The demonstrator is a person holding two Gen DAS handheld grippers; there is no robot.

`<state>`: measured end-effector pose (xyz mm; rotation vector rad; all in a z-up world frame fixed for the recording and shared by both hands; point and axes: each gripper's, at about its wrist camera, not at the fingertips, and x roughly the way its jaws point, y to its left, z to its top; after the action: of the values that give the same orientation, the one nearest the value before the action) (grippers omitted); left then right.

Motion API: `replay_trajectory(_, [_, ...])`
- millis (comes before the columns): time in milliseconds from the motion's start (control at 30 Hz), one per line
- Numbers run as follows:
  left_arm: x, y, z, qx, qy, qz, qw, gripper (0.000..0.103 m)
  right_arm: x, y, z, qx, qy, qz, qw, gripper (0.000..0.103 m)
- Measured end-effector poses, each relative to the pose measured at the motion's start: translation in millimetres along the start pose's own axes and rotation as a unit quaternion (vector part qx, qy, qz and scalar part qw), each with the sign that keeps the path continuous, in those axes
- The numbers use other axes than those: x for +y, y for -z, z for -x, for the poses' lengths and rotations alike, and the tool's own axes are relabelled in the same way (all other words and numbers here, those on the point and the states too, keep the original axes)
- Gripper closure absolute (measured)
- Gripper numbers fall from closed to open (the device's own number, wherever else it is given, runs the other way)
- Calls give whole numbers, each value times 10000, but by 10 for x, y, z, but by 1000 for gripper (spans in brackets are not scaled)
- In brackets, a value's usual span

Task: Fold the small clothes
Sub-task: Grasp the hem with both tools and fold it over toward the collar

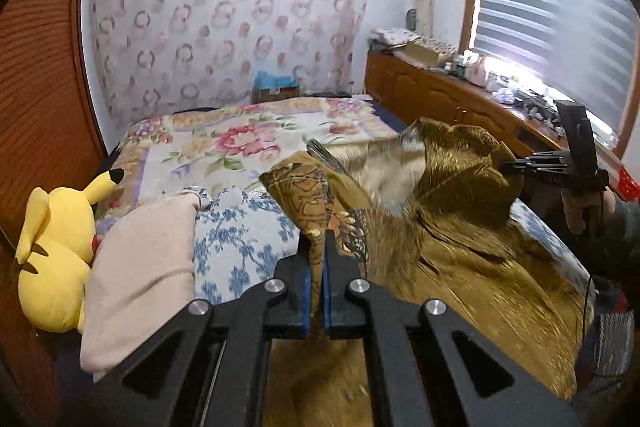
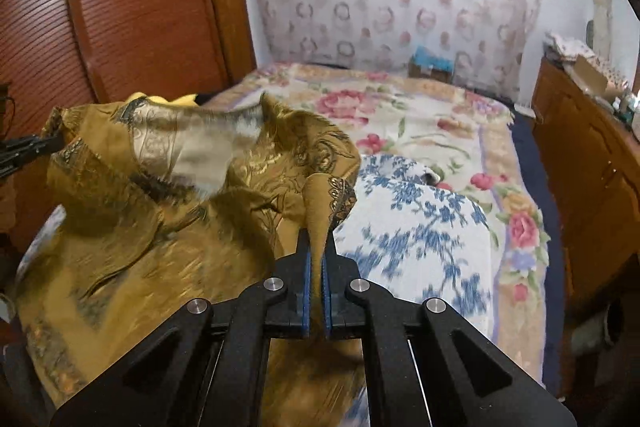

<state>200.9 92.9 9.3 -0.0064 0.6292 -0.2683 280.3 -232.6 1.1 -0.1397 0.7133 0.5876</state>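
A mustard-gold patterned garment [image 1: 448, 227] hangs lifted above the bed, spread between both grippers. My left gripper [image 1: 318, 247] is shut on one corner of it, the cloth pinched between the blue pads. In the right wrist view my right gripper [image 2: 318, 239] is shut on another corner of the same garment [image 2: 160, 227]. The right gripper [image 1: 516, 165] also shows at the right of the left wrist view, held by a hand [image 1: 576, 207]. The left gripper's fingertips [image 2: 48, 143] show at the left edge of the right wrist view, gripping the cloth.
Beneath the garment lies a blue-and-white floral cloth [image 2: 420, 227] on a bed with a rose-patterned blanket [image 1: 224, 147]. A beige cloth [image 1: 136, 267] and a yellow plush toy [image 1: 52, 259] sit at the left. A wooden dresser [image 1: 440, 95] with clutter stands at the right, below a window blind.
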Motion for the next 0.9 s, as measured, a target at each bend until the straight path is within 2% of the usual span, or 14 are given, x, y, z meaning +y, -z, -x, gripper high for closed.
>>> replay_trajectory(367, [-152, 845, 948, -137, -58, 60, 9999, 102, 532, 869, 1081, -237, -13, -73, 9997, 102])
replay_trajectory(467, [-185, 1105, 1147, -149, -55, 207, 9997, 102, 612, 1124, 1241, -192, -23, -157, 9997, 102])
replay_trajectory(667, [-241, 1598, 1342, 115, -18, 420, 9990, 102, 775, 1640, 1452, -2, -138, -451, 9989, 102])
replay_trajectory(767, [-278, 1744, 1406, 290, -53, 494, 9983, 102, 876, 1796, 1578, 118, -132, -387, 9991, 102])
replay_trajectory(900, [-297, 1820, 1577, 292, -96, 529, 9981, 102, 985, 1882, 1705, 253, -145, -205, 9994, 102])
